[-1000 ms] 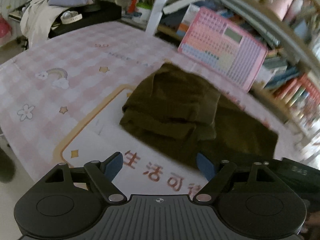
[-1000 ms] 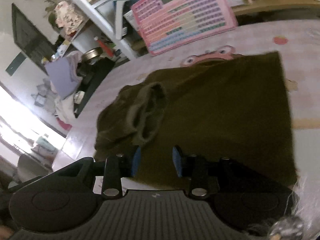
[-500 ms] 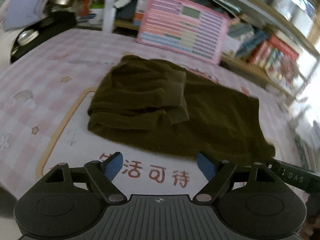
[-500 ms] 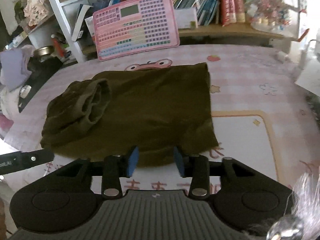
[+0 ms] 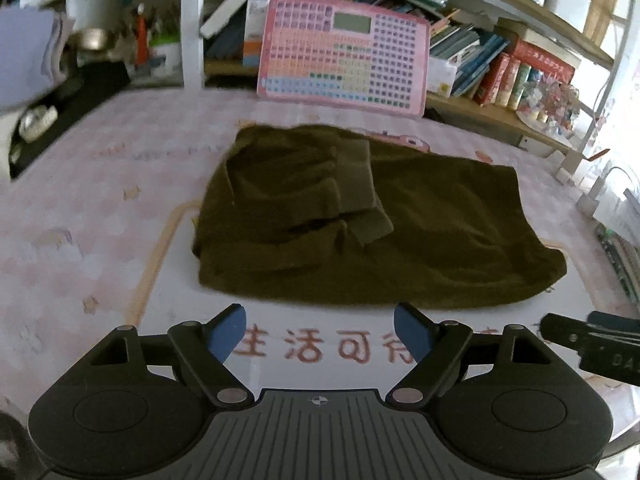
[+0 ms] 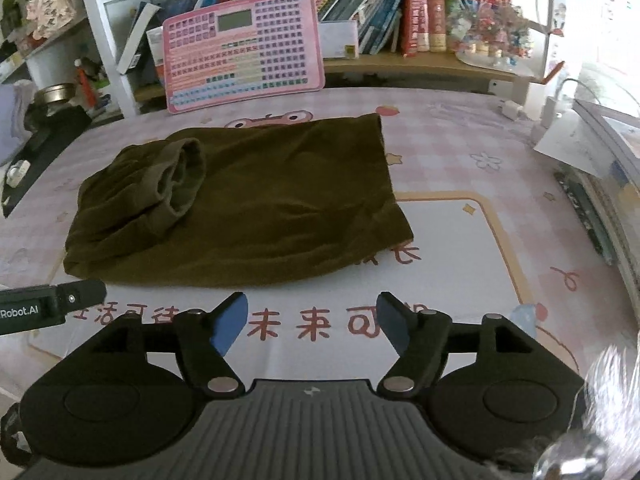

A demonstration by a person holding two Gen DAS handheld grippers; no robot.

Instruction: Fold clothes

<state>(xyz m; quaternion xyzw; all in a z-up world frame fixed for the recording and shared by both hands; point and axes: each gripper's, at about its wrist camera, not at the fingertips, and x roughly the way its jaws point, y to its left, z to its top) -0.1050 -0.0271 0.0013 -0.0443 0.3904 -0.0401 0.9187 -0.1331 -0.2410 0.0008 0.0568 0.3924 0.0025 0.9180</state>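
Covering worktop (image 6: 460, 136), pink checked cartoon-print cloth with red characters near front edge. Dark olive-green knit garment (image 6: 248, 204) lying flat mid-worktop, folded into rough rectangle, ribbed cuffs (image 6: 182, 176) piled on its left part. Pink button-grid learning board (image 6: 244, 50) leaning against bookshelf behind. Left tongs (image 5: 320, 334) level above front edge, blue pads spread wide, holding nothing. Right tongs (image 6: 313, 326) alongside, likewise wide apart, empty, short of garment hem.

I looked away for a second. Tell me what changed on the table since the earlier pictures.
The right tool opened wide; a second ago its fingers were close together at the near edge of the olive garment. Both tools drew back to face it squarely. The left tool stayed open, holding nothing. The garment stayed flat, sleeves folded in.
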